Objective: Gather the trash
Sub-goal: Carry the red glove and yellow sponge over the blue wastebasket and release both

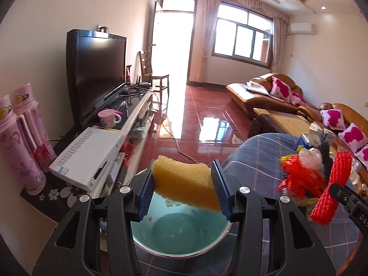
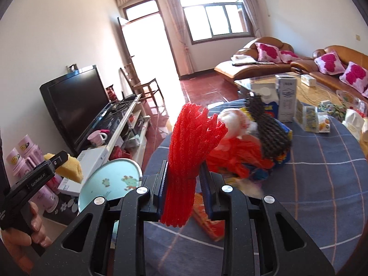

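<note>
My left gripper [image 1: 182,186] is shut on a yellow sponge [image 1: 184,184] and holds it over a teal bowl [image 1: 179,232] at the table's left edge. The sponge [image 2: 70,169] and bowl [image 2: 110,180] also show in the right wrist view, with the left gripper [image 2: 60,162]. My right gripper [image 2: 185,188] is shut on a red foam net [image 2: 191,156] above the table; the net [image 1: 332,184] also shows in the left wrist view. Behind it lies a trash pile: a red plastic bag [image 2: 239,158], white wad [image 2: 234,120] and black net [image 2: 266,128].
The round table has a blue plaid cloth [image 2: 310,184] with an orange packet [image 2: 209,220], cartons [image 2: 286,99] and snack packs [image 2: 312,117]. To the left stand a TV [image 1: 96,73], a white set-top box [image 1: 87,151] and pink flasks [image 1: 16,142]. Sofas [image 2: 276,59] stand far right.
</note>
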